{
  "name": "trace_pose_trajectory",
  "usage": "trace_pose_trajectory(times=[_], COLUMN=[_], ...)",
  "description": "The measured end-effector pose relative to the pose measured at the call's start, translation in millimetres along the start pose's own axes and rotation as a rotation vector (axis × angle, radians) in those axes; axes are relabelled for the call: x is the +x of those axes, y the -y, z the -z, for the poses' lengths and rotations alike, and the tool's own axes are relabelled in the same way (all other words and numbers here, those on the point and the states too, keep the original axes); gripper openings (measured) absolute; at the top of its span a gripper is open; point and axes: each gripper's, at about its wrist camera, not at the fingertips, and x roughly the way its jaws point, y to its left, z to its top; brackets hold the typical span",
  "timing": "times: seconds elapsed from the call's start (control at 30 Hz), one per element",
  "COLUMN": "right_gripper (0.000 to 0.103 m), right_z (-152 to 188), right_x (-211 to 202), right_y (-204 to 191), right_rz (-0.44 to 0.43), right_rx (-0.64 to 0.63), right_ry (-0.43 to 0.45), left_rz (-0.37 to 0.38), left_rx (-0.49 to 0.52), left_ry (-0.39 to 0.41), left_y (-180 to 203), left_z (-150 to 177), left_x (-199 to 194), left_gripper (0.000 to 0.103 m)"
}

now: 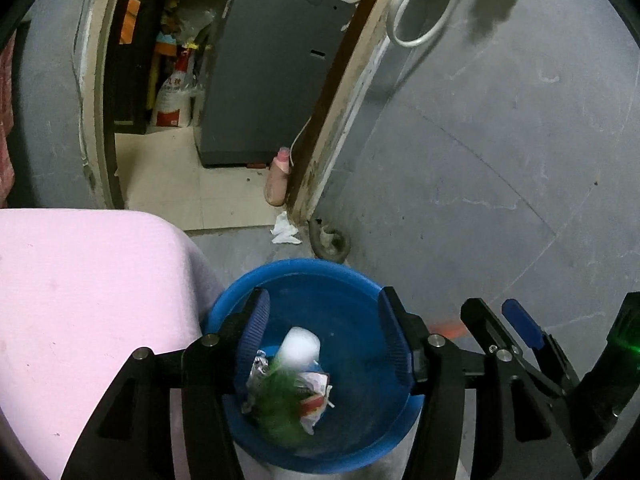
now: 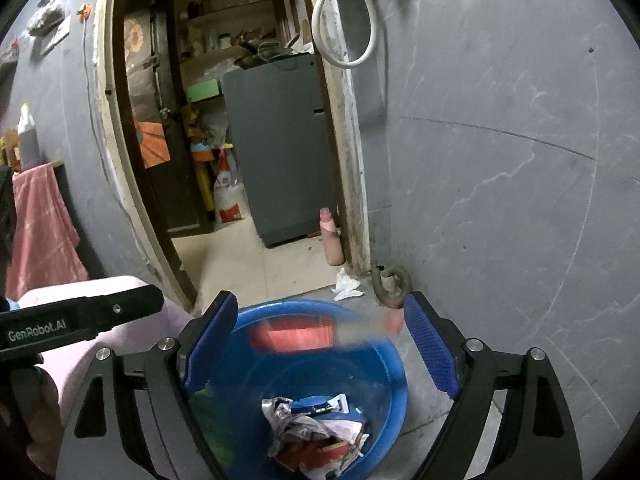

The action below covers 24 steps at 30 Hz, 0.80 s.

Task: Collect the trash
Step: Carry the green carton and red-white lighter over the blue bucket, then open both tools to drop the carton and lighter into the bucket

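A blue plastic basin (image 1: 344, 276) stands on the grey floor and also shows in the right wrist view (image 2: 304, 308). It holds crumpled wrappers (image 2: 316, 432). In the left wrist view a blurred white and green piece (image 1: 296, 356) is in the air between my fingers, over the wrappers (image 1: 316, 396). My left gripper (image 1: 324, 344) is open above the basin. My right gripper (image 2: 320, 352) is open above the basin, with a blurred red piece (image 2: 292, 334) falling between its fingers. The right gripper's fingers (image 1: 520, 324) show at the right of the left wrist view.
A pink cushion (image 1: 80, 300) lies left of the basin. A crumpled white tissue (image 1: 285, 232) and a pink bottle (image 1: 278, 178) sit by the door frame. A grey hose end (image 1: 330, 242) lies behind the basin. A dark cabinet (image 1: 272, 76) stands in the doorway.
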Motion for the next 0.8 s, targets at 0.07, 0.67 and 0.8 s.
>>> trace_pose_trajectory(times=[0.07,0.67,0.8], right_gripper=[0.087,0.103,0.103], right_z=[-2,-41,-42], right_x=[-2,-97,-111], right_y=[0,-62,-83], right_rz=[0.003,-0.023,-0.049], right_rx=[0.007,-0.009,-0.013], right_ry=[0.007,0.281,0.304], left_rz=[-0.004,-0.103,-0.146], left_rx=[-0.006,0.043,0.047], left_ry=[0.019,0.346,0.392], left_y=[-2,-27,-42], left_z=[-3,-14,-8], left_x=[-6,-147,-182], left_gripper=[0.05,0.092,0.094])
